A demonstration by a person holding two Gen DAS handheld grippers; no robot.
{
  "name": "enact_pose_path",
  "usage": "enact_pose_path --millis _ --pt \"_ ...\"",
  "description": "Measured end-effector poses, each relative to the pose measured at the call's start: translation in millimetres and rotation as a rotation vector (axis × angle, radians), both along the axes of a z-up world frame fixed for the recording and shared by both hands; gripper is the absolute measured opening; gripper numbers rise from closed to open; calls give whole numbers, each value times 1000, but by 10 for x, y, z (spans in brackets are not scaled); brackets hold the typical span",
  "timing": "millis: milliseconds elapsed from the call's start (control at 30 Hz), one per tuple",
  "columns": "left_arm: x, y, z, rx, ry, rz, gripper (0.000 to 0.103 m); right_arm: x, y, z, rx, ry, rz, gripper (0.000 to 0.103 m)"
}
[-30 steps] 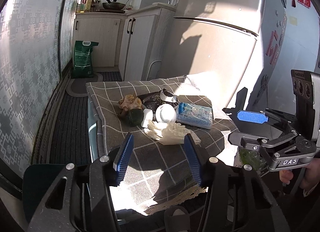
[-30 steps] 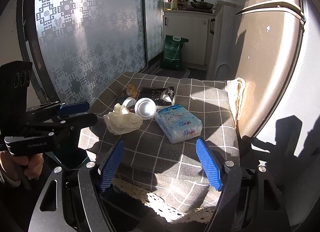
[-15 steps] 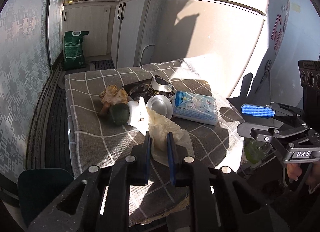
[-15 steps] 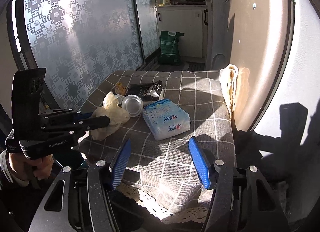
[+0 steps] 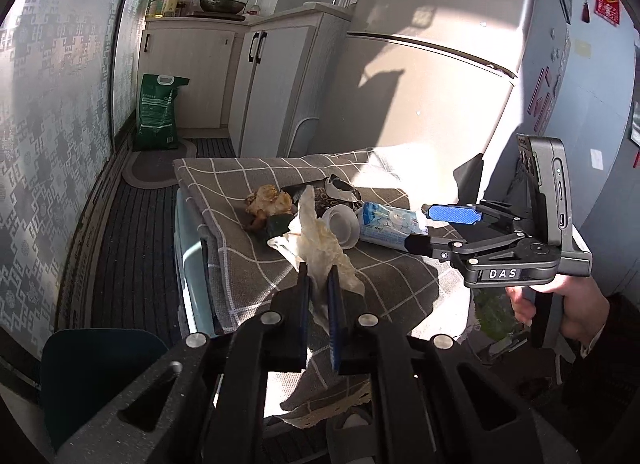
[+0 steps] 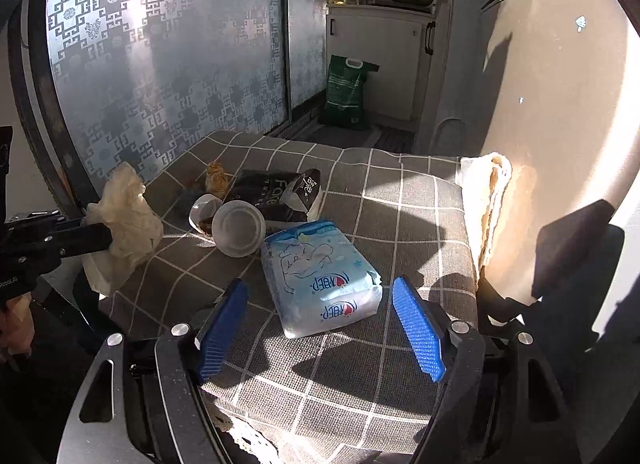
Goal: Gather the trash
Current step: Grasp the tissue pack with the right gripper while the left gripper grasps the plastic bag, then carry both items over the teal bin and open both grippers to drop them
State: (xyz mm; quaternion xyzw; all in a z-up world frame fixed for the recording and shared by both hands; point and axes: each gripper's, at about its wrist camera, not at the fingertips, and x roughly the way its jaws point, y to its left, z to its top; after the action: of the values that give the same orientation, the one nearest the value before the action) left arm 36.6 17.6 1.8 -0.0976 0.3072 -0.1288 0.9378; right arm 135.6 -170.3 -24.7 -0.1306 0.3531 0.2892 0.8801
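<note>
Small table (image 6: 416, 199) draped in a grey checked cloth, set against the fridge (image 5: 432, 75); frosted patterned glass (image 6: 168, 63) along its other side. On the cloth, big to small: blue-white tissue pack (image 6: 320, 276), black torn snack bag (image 6: 272, 191), white plastic cup on its side (image 6: 240, 227), crumpled white cupcake liner (image 6: 204, 207), brownish food scrap (image 5: 267, 203), dark green lump (image 5: 280, 224) just beside the scrap.

Left gripper (image 5: 318, 292): jaws nearly closed, pinching a crumpled cream wad, looks like a used plastic glove or wrapper (image 5: 320, 244). Seen from the right wrist, the wad (image 6: 124, 215) hangs off the table's left edge, lifted clear of the cloth. Part of it droops below the fingers.

Right gripper (image 6: 320, 324): jaws wide apart, holding nothing, hovering low over the near edge of the table. The tissue pack sits just ahead of it, between the two blue pads (image 6: 418, 328) in line of sight, not touching either.

Step in hand, as I judge it: carry the pinched wad away to a bin; no bin visible in either view. To do it well: keep the squeeze firm, the material is thin and slippery and only a fold is caught. Move smoothly so the loose tail doesn't snag the cup or liner. Rest of the trash is not yet collected, so the task looks early.
</note>
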Motion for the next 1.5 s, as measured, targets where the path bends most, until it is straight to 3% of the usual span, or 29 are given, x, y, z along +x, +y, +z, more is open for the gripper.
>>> enact_pose_path --millis 233,300,400,633,833,1167,1500 --pt "-114 253 -40 -20 7 26 9 235 132 -152 -28 46 63 76" --pt "-134 306 -44 -15 7 32 9 268 147 -195 -15 72 76 62" --pt "-161 398 -51 -19 7 43 9 254 133 -162 -16 76 78 51" --pt "-279 565 14 -32 -21 71 9 101 60 102 -52 31 -2 51" --pt "-414 759 14 -40 -21 120 9 -148 63 465 6 -23 -62 51" --pt "-603 1295 -250 5 53 256 9 -544 1063 490 -12 -24 139 51" --pt "-741 1788 -703 -4 182 308 9 -765 2072 299 -61 36 287 51"
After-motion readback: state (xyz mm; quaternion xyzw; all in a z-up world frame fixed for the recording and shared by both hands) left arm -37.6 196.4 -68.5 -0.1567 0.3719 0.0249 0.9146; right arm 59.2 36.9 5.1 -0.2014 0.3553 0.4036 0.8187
